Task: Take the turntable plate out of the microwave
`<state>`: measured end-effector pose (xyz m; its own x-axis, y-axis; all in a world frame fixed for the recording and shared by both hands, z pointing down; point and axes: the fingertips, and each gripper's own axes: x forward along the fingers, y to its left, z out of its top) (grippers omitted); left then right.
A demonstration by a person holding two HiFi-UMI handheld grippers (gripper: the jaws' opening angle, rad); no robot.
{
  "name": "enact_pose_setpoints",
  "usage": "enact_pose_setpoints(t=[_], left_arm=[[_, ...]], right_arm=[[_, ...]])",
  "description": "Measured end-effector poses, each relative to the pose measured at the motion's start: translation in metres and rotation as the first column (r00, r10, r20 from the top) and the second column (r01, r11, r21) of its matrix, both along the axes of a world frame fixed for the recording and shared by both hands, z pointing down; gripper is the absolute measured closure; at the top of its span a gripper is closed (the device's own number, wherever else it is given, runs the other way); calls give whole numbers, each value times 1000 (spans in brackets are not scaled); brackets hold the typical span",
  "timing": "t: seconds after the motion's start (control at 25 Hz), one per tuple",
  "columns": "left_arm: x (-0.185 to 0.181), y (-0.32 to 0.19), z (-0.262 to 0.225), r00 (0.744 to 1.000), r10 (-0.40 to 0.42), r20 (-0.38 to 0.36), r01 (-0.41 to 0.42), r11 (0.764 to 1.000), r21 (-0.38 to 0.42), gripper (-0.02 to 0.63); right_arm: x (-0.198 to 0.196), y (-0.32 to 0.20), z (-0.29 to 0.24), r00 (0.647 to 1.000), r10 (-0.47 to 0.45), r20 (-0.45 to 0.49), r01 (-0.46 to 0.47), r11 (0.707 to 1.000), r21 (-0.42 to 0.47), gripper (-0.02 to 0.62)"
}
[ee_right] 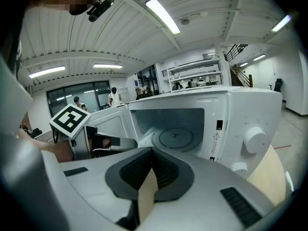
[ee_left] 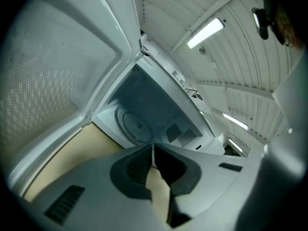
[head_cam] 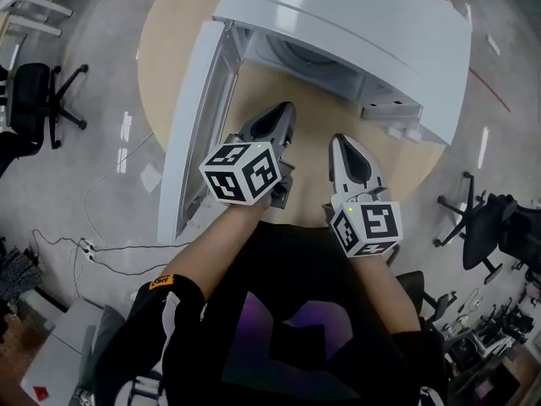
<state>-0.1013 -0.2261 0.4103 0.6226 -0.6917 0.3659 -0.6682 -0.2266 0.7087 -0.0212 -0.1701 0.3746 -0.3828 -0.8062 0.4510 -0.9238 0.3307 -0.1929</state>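
Inside the open white box-shaped microwave oven [head_cam: 355, 24] on the round beige wooden tabletop [head_cam: 165, 41]: the round pale glass turntable plate [ee_right: 175, 137], flat on the cavity floor, untouched. White door [head_cam: 190, 134] swung wide to the left. Near the cavity mouth, side by side, left gripper [head_cam: 286, 110] and right gripper [head_cam: 341, 140], both aimed at the far wall and well short of the plate. Left fingers [ee_left: 132, 170] pressed together, nothing between them. Right fingers [ee_right: 166, 170] likewise, tips meeting, empty.
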Motion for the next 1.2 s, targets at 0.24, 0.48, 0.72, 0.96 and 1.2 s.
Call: enact_pose_setpoints(t=[0.24,0.48,0.72,0.96,1.2], left_arm=[[-1,-18,19,996,-33,-77,28,997,-70,557],[1,-44,41,976,-144,-162,117,979,-164,557],[9,-59,53,972,-150,-183,110,971,-213,538],[13,-69,70,969,-164,-188,114,962,-249,500],[19,-81,78,961,-181,-211,121,956,-268,500]], right_arm=[[0,-4,3,1000,15,10,-15,1000,-7,580],[5,-20,26,998,-3,59,6,999,-41,580],[4,-40,35,995,-26,100,33,997,-63,580],[10,-48,51,994,-25,109,36,995,-97,580],[13,-49,61,993,-29,111,42,992,-118,580]])
